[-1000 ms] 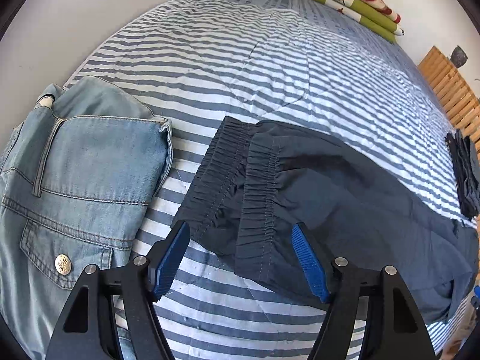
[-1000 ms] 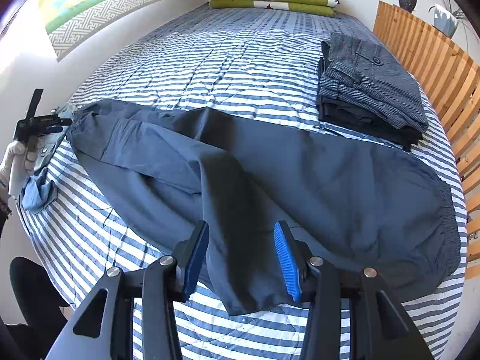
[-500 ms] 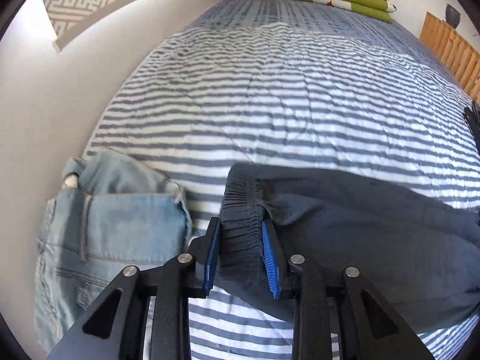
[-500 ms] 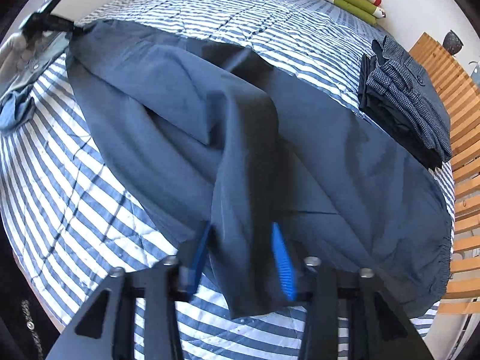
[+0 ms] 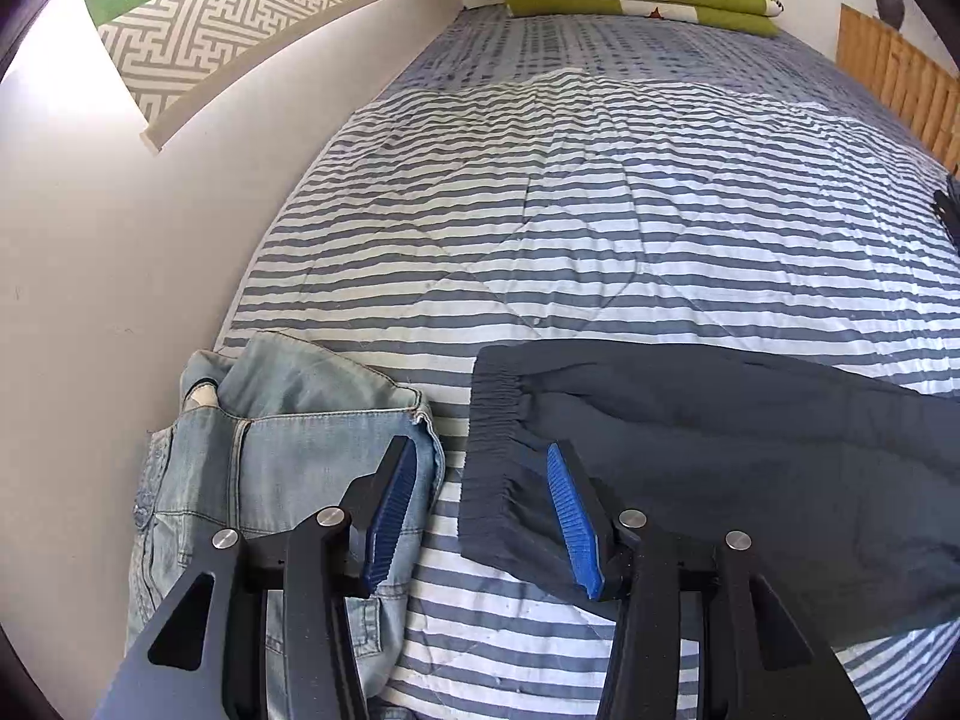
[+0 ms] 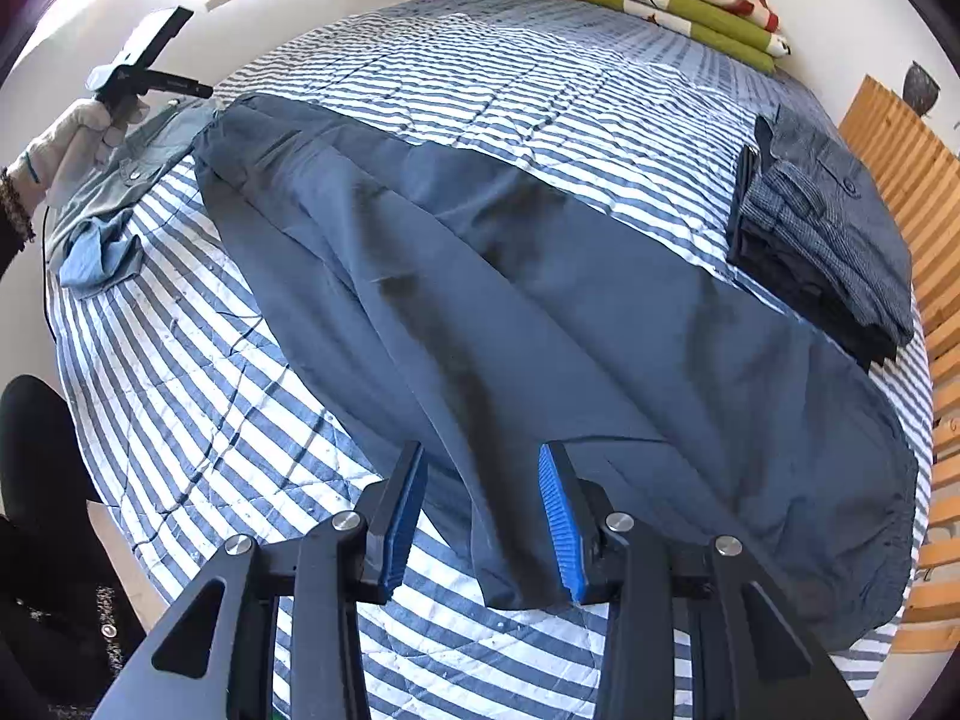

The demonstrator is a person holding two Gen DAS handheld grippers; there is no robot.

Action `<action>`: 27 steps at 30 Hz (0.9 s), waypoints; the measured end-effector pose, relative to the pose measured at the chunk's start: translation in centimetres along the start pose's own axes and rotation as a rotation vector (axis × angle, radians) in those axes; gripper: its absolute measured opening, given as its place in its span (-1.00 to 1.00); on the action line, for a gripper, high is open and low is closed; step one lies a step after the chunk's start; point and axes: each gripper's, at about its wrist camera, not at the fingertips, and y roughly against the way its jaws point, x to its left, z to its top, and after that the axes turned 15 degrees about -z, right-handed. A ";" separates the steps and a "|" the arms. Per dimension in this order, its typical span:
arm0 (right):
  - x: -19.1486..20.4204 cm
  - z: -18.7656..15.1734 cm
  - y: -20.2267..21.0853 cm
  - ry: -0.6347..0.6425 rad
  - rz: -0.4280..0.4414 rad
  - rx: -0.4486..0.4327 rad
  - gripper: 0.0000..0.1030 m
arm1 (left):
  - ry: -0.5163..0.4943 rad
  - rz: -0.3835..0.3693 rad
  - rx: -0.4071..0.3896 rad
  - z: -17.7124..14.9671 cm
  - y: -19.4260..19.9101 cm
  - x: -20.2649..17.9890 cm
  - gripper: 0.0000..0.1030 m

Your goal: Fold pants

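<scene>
Pants point(image 6: 510, 312) span the bed only in the right view; both hand-held grippers point(image 5: 480, 510) point(image 6: 483, 516) have just opened, gripping nothing.

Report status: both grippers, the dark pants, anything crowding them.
Left gripper and right gripper open, jaws just reopened, holding nothing. Dark pants flat on striped bed, unfolded. Jeans close beside cuffs.
</scene>
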 end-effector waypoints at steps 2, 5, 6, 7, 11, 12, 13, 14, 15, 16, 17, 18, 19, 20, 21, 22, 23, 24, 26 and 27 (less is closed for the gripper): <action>1.7 0.3 -0.3 0.050 -0.008 -0.009 -0.31 | 0.047 -0.044 0.001 -0.3 0.2 0.7 0.14; 3.6 1.0 -1.7 0.103 -0.021 -0.002 -0.31 | 0.083 -0.100 0.019 -1.4 -0.4 1.4 0.17; 4.1 1.3 -2.2 0.118 -0.034 0.000 -0.31 | 0.094 -0.103 0.027 -2.0 -0.8 1.5 0.17; 4.6 1.3 -2.6 0.133 -0.050 0.001 -0.31 | 0.108 -0.108 0.043 -2.5 -1.4 1.7 0.17; 5.2 1.3 -4.1 0.156 -0.071 0.029 -0.31 | 0.151 -0.148 0.063 -4.3 -3.1 1.7 0.17; 5.2 1.4 -4.4 0.155 -0.077 0.035 -0.31 | 0.146 -0.141 0.054 -4.7 -2.9 1.3 0.17; 5.0 1.5 -4.5 0.151 -0.073 0.040 -0.31 | 0.120 -0.141 0.043 -5.1 -2.7 0.5 0.15; 4.8 1.6 -4.5 0.141 -0.061 0.046 -0.31 | 0.077 -0.151 0.034 -5.4 -2.2 -0.8 0.15; 4.2 1.7 -4.3 0.120 -0.028 0.053 -0.31 | 0.019 -0.177 0.026 -5.7 -1.7 -2.5 0.15; 3.7 2.0 -4.2 0.096 0.005 0.057 -0.31 | -0.049 -0.199 0.018 -6.1 -1.0 -4.4 0.15; 2.8 2.4 -3.8 0.061 0.033 0.053 -0.31 | -0.131 -0.207 0.007 -6.5 -0.3 -6.9 0.15; 1.8 2.8 -3.3 0.024 0.048 0.041 -0.31 | -0.210 -0.217 -0.002 -6.9 0.3 -9.2 0.15; 1.0 3.3 -3.0 -0.004 0.050 0.029 -0.31 | -0.300 -0.235 -0.011 -7.5 0.8 -11.9 0.15; 0.0 4.0 -2.7 -0.037 0.049 0.014 -0.31 | -0.384 -0.256 -0.017 -8.2 1.2 -14.6 0.15; -0.8 4.6 -2.5 -0.063 0.048 0.004 -0.31 | -0.459 -0.270 -0.019 -8.8 1.3 -17.1 0.15; -1.5 5.3 -2.4 -0.092 0.044 -0.003 -0.31 | -0.529 -0.281 -0.013 -9.5 1.3 -19.7 0.15; -2.3 6.1 -2.5 -0.117 0.046 -0.009 -0.31 | -0.575 -0.294 -0.010 -9.9 1.2 -21.7 0.15; -2.7 7.0 -2.7 -0.130 0.052 -0.013 -0.31 | -0.611 -0.320 -0.001 -10.3 1.0 -23.6 0.15; -3.4 8.6 -3.4 -0.155 0.058 -0.016 -0.31 | -0.692 -0.346 0.023 -11.2 0.0 -27.0 0.15; -3.8 9.3 -4.0 -0.157 0.063 -0.011 -0.31 | -0.737 -0.322 0.029 -11.7 -0.7 -28.5 0.15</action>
